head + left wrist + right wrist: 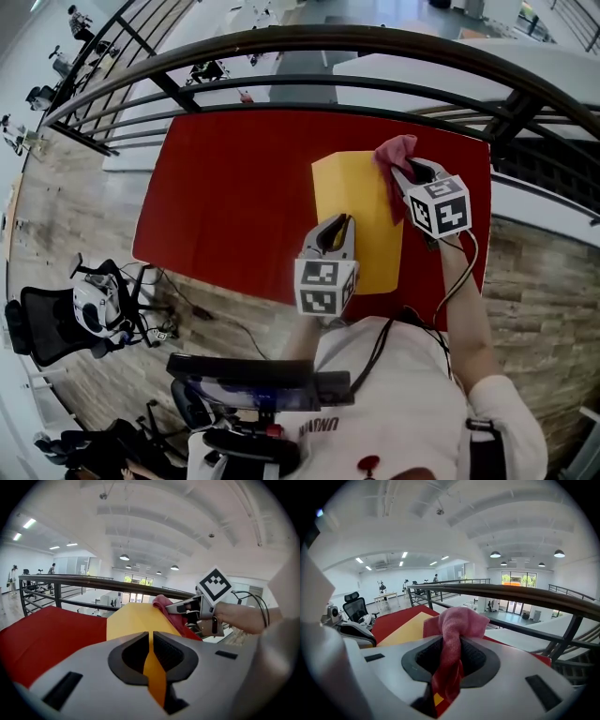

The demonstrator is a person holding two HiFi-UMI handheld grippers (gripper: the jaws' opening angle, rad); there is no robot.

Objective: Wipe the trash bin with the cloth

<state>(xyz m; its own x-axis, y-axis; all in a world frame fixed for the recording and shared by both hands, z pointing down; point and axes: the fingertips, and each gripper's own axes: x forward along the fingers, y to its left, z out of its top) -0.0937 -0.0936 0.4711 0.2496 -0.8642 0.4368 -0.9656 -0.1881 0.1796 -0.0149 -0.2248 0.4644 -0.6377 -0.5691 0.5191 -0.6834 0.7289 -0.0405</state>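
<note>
Right claw [403, 175] pinching pink cloth [454, 620], yellow bin [356, 202]

Open red table [225, 187] left of the bin [352, 197]; railing [281, 42] blocks beyond.

Red tabletop [216, 197] beneath my left tongs [338, 227]; dark railing [281, 42] beyond my right tongs [401, 169]; black office chair [47, 323] far left.

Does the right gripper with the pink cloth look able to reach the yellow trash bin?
Probably yes: the right gripper, shut on the pink cloth, is at the far corner of the yellow trash bin, unobstructed; the left gripper is at its near edge.
</note>
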